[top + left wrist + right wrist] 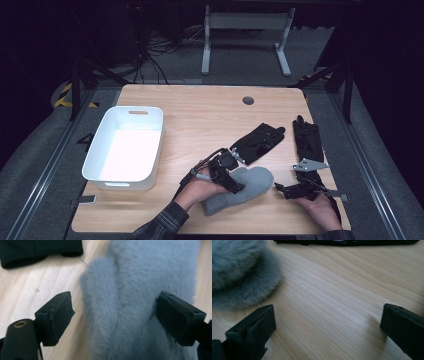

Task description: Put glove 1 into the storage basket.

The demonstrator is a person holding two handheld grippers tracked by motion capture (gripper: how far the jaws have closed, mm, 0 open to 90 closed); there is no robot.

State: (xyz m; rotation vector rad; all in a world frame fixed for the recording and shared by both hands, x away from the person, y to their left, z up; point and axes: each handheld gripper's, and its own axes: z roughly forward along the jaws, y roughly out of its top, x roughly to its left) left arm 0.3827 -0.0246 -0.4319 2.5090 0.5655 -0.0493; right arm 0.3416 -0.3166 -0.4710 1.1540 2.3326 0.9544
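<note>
We see the left claw (231, 182) set over the grey furry mitten (240, 191), jaws spread wide, not clenched. In the left claw view the mitten (132, 302) runs up between the two jaws; the right-hand pad touches or nearly touches the fur, the left-hand pad sits apart from it over bare surface (32, 287). Nothing is gripped there. The mitten lies flat on the wooden surface (200, 120), cuff end toward the person, rounded tip pointing away toward the right claw.

The right claw (286, 190) is also released, jaws wide apart, low over bare wood. In the right claw view the mitten tip (239, 275) sits just ahead and to the left of its left jaw, not between the jaws and not touching them.

Beyond the left claw we see a black glove (257, 142) lying flat, near the mitten's far edge. A second black glove (306, 137) lies beyond the right claw. A white bin (127, 147) stands well off to the left of the left claw. A hand (197, 192) holds the left claw, a plaid sleeve (162, 225) behind it.
</note>
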